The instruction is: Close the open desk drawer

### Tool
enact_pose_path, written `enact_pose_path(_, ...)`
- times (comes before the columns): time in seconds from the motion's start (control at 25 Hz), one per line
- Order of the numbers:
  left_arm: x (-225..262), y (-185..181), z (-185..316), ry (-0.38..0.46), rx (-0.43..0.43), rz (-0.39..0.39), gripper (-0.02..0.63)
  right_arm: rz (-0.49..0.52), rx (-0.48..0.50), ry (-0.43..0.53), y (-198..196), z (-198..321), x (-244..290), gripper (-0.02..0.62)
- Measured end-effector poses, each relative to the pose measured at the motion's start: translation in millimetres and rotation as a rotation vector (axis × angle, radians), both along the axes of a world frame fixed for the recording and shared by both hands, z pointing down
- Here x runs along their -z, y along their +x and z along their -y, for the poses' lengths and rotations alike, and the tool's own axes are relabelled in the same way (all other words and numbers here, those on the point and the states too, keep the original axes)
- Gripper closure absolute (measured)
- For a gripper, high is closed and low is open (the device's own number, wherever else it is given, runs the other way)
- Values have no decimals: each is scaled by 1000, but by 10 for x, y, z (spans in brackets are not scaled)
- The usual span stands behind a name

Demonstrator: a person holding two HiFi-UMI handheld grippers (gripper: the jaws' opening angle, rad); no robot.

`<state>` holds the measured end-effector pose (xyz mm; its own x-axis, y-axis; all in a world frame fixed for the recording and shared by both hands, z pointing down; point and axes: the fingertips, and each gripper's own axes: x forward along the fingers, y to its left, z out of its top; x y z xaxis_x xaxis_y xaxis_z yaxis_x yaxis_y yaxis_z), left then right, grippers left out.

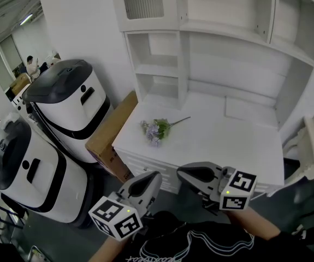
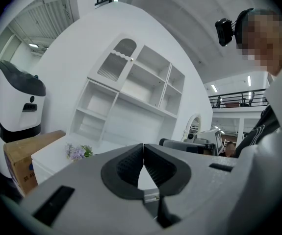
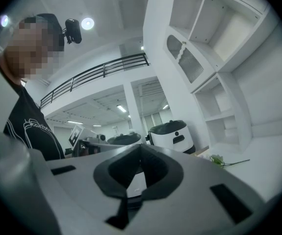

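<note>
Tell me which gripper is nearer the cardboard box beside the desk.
Left. The left gripper is just right of the cardboard box, at its near end; the right gripper sits farther right, with the left gripper between it and the box.

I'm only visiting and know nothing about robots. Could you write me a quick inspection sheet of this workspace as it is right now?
Surface: white desk top, under the shelves.
Job's things: desk front, partly hidden by the grippers; open or closed cannot be told.
Clutter: flower sprig lying on the desk top.
Grippers: left gripper and right gripper, both shut and empty, held in front of the desk.
Cables: nothing seen.
Surroundings: white shelf unit on the desk; cardboard box and two white-and-black machines to the desk's left.
</note>
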<state>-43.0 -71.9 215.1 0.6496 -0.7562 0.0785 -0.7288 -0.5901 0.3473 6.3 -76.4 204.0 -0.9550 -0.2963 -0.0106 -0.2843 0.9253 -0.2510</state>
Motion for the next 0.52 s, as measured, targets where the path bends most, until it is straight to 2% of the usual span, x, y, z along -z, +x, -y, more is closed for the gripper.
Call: enact_pose_path(0.52, -135, -51, 15, -19, -20, -12, 601, -7, -2, -32, -105, 0, -158, 589)
